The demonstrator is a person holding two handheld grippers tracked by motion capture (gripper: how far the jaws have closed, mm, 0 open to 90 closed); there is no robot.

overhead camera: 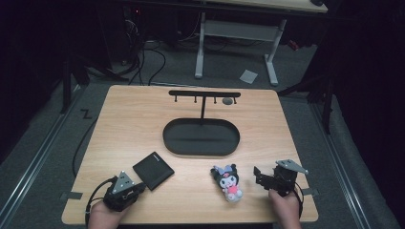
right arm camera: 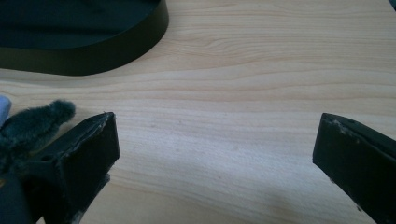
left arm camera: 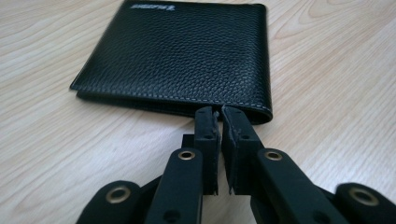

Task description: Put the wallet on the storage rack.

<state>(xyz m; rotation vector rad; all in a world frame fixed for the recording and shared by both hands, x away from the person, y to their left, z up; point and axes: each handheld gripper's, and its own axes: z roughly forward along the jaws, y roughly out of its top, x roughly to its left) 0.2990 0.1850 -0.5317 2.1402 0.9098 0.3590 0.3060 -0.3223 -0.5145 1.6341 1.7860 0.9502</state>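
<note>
Wallet (left arm camera: 177, 51) lies flat at the near left of the desk (overhead camera: 133, 124), near edge turned toward the left tool (overhead camera: 125, 192), probably so the tips can slide under that edge. Left tool (left arm camera: 219, 114) rests low at the wallet's near right corner, jaws drawn together with a bare slit between them, tips touching or just short of the leather; cannot tell whether any of it is pinched. Plush (overhead camera: 228, 180) lies on its back at the near right, just left of the right tool (overhead camera: 261, 175). Right tool (right arm camera: 215, 154) hovers over bare wood with jaws spread wide, gripping nothing, a dark furry tuft (right arm camera: 35, 123) just beyond its left jaw. Oval tray (overhead camera: 201, 137) with a hook stand (overhead camera: 204, 94) sits mid-desk, far from both hands, likely the place meant for these things.
</note>
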